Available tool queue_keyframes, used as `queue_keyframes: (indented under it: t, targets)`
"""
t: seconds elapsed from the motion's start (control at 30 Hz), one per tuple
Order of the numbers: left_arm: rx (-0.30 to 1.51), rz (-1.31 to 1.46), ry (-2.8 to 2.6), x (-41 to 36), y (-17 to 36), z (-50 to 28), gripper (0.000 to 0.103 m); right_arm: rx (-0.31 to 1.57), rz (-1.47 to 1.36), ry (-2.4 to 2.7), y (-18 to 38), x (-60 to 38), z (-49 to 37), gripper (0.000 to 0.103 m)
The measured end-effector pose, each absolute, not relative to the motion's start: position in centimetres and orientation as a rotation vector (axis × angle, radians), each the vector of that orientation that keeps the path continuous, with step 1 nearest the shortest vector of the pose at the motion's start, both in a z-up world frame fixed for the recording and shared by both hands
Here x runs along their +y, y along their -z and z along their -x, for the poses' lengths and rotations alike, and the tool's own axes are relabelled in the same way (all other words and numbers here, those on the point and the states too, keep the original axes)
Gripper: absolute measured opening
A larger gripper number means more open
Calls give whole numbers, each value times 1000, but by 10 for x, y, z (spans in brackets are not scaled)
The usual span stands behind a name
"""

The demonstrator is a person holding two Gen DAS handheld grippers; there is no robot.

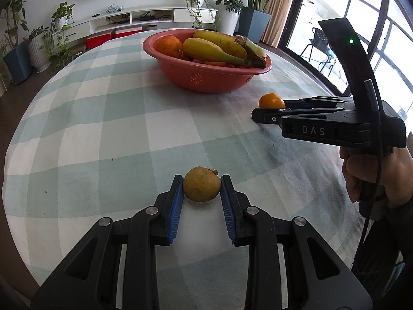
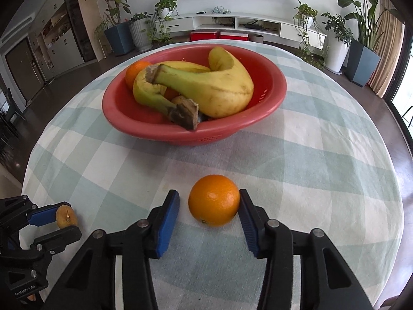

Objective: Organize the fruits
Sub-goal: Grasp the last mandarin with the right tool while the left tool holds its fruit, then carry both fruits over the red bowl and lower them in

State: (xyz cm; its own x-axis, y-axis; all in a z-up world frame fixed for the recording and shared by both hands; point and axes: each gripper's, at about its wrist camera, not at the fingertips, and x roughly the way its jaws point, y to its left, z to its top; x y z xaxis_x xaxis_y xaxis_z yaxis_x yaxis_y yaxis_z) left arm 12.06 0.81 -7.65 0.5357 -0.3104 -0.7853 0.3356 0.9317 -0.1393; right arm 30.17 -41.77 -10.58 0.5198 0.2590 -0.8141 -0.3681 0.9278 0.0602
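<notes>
Blue pads of the left gripper [image 1: 201,186] press both sides of a small brown-yellow fruit [image 1: 201,187], which sits on the checked cloth [image 1: 103,129]; the grip is closed on it. The right gripper [image 2: 209,201] brackets an orange [image 2: 213,200] resting on the cloth: its right pad touches the peel, the left pad stands just apart, so the fingers are spread and not clamped. In the left view the right gripper [image 1: 268,111] lies low beside that orange [image 1: 271,100], a hand [image 1: 371,175] on its handle. Farther on stands a red bowl [image 2: 155,126] holding two bananas [image 2: 206,87] and another orange [image 2: 135,72]. Beyond the table are potted plants [image 2: 116,13] and a white shelf [image 2: 245,23].
</notes>
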Motion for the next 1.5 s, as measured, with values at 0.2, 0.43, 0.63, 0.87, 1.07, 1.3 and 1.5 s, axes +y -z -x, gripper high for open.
queue_keyframes:
  t: [0.2, 0.43, 0.63, 0.87, 1.07, 1.3, 1.5]
  targets:
    - [926, -28, 379, 9, 77, -120, 27, 947, 105, -387, 104, -423, -296, 40]
    - [921, -26, 374, 9, 75, -120, 27, 905, 24, -400, 90, -440, -278, 39]
    - [905, -5, 398, 6, 64, -121, 27, 868, -11, -393, 73, -457, -269, 39]
    - [839, -30, 394, 9, 24, -147, 27, 813, -26, -391, 39, -473, -278, 39]
    - [781, -72, 380, 10, -15, -195, 27, 755, 14, -407, 5, -463, -302, 39]
    - [768, -122, 381, -2, -35, -261, 27, 751, 73, -441, -7, -430, -341, 39]
    - [787, -153, 398, -18, -20, -302, 27, 792, 123, -478, 10, -403, -365, 39]
